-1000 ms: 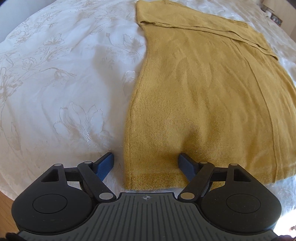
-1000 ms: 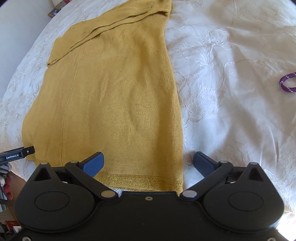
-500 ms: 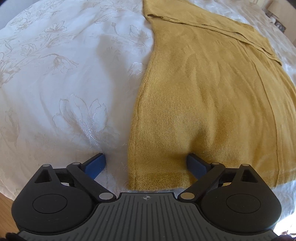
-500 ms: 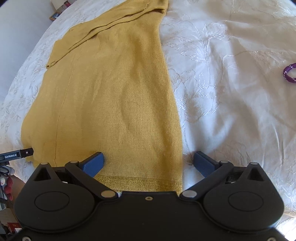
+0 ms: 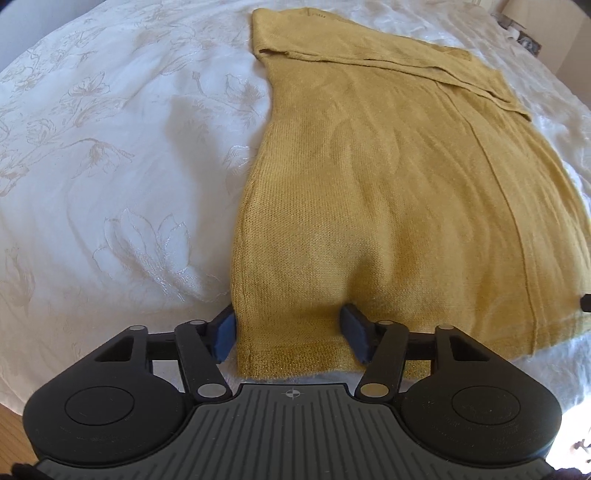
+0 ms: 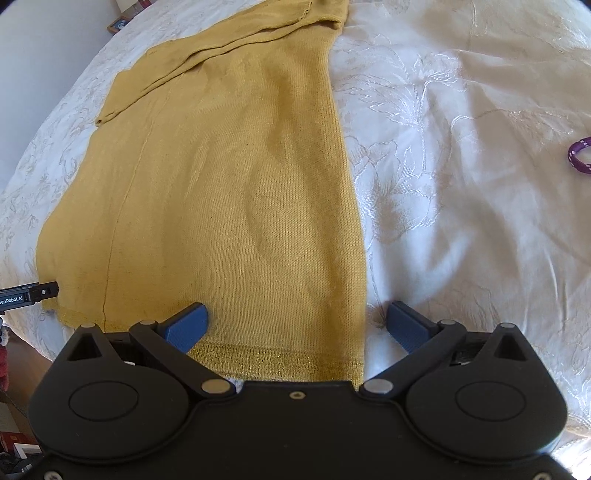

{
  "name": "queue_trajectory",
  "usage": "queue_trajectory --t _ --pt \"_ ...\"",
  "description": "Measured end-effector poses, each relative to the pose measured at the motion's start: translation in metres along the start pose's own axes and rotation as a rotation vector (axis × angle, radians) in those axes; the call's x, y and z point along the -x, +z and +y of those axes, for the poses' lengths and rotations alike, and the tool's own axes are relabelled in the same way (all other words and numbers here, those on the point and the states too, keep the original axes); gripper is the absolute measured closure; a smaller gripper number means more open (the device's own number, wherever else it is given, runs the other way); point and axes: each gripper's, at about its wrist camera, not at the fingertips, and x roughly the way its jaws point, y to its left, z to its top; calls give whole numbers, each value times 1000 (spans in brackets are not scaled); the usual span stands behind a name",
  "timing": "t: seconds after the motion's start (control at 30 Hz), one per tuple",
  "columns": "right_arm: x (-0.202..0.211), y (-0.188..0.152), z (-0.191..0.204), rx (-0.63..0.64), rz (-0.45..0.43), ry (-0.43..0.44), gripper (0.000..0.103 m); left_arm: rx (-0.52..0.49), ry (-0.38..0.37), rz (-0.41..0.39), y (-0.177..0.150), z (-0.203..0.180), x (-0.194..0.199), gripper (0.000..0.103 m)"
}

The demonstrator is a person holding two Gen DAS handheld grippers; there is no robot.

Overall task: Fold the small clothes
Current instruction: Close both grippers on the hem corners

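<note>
The yellow knitted top [image 5: 388,192] lies flat on a white bedspread [image 5: 110,155] that has flowers stitched into it. The top is folded along its length, and a sleeve is laid across its far end. Its hem, with a shiny gold band, is at the near edge of the bed, close to both grippers. The left gripper [image 5: 290,334] is at the near left corner of the top. Its jaws have just been closing and now stand about half open. The corner of the hem sits between the two blue fingers [image 5: 224,330]. The left finger is just beside the edge of the cloth, and the right finger rests on the cloth, which has bunched up a little there. The right gripper [image 6: 295,326] is at the near right corner of the top. Its jaws stand wide open, with one blue finger resting on the cloth and the other on the bedspread just past the edge. A purple cord [image 6: 580,155] lies on the bedspread well away to the right. A small framed picture [image 6: 120,24] sits past the far left of the bed.
</note>
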Motion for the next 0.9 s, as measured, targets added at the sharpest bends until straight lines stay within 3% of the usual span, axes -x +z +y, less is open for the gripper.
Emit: queue_trajectory --t 0.23,0.3,0.37,0.4,0.53,0.73,0.9 --pt "-1 6 3 -15 30 2 0 -9 -13 -1 4 -3 2 66" --pt "1 10 4 -30 27 -9 8 -23 -10 -8 3 -5 5 74" --pt "6 12 3 -31 14 -32 32 -28 -15 -7 4 -5 8 83" --pt "8 12 2 -35 11 -29 39 -28 -17 -5 4 -5 9 85" --pt "15 11 -7 -82 40 41 89 7 -46 -3 7 -1 13 95" --pt "34 15 -11 -163 -10 152 90 67 -115 -30 20 3 32 96" --pt "50 29 -6 -192 -71 194 90 97 -169 -87 42 1 49 96"
